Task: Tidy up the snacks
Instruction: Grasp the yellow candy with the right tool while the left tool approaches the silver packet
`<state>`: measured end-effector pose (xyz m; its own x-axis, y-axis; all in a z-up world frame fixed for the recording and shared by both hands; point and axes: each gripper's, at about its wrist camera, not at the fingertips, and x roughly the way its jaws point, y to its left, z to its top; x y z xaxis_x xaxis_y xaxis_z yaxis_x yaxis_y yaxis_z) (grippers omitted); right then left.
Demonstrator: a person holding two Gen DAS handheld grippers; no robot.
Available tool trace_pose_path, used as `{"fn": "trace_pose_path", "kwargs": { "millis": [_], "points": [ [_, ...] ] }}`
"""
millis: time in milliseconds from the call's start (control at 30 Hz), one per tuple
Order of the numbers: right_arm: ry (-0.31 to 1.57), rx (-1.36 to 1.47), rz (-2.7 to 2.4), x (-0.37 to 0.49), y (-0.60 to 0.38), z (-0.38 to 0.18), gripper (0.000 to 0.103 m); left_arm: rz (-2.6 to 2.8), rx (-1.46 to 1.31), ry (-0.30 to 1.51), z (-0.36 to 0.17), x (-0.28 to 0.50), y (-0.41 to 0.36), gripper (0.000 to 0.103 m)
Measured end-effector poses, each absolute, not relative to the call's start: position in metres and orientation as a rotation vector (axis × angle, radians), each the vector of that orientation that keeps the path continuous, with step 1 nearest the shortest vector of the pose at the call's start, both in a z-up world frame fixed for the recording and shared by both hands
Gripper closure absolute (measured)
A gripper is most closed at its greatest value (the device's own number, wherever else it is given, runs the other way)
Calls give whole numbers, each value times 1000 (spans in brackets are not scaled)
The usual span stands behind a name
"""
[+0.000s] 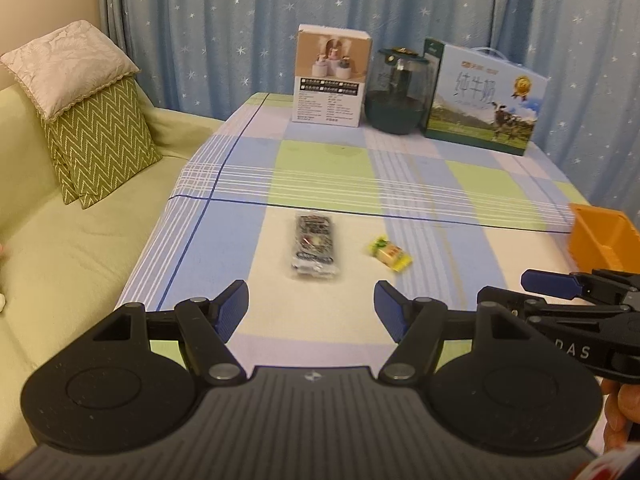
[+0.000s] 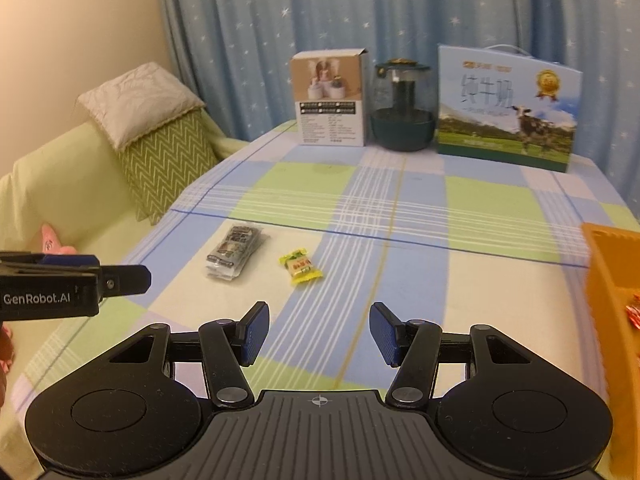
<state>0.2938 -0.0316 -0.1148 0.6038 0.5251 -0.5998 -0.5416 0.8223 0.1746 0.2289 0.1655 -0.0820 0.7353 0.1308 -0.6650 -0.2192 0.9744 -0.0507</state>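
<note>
On the far left, a green zigzag cushion (image 1: 98, 140) leans on the pale green sofa (image 1: 60, 264). Over the checked tablecloth (image 1: 320, 168), the left gripper (image 1: 311, 312) hangs with its blue pads parted, nothing between them. Just ahead lies a dark snack packet (image 1: 314, 246), its print too blurred to read, and near its right a small yellow wrapped candy (image 1: 389, 254). The right gripper (image 2: 319, 334) is likewise released and empty above the cloth. At the right edge sits the orange bin (image 2: 608, 276), something red-wrapped inside. Along the back: a white carton (image 2: 330, 98), a dark green glass jar (image 2: 402, 106), a blue milk gift box (image 2: 508, 108).
</note>
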Motion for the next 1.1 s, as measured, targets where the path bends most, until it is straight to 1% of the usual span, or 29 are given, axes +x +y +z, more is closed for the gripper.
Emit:
{"fn": "trace_pose_path", "kwargs": {
  "millis": [433,633,700,833,900,933,967,1067,1100],
  "points": [
    [678,-41,747,367,14,-154,47,203,-132,719,-119,288,187,37],
    [660,-94,786,384,26,-170,49,206,-165,717,-131,306,204,37],
    [661,-104,798,386,29,-174,58,208,-162,718,-133,310,207,37],
    [646,-151,808,387,37,-181,63,195,-159,723,-136,314,209,37],
    [635,-169,802,386,39,-183,71,184,-156,725,-138,316,207,37],
    [630,-177,802,385,39,-183,73,179,-153,726,-138,317,207,37],
    [629,-179,804,385,40,-183,79,175,-150,726,-139,318,206,37],
    [645,-171,783,385,39,-182,81,159,-137,721,-141,322,203,38],
    [649,-162,767,386,38,-181,82,152,-126,720,-142,323,201,40]
  ]
}}
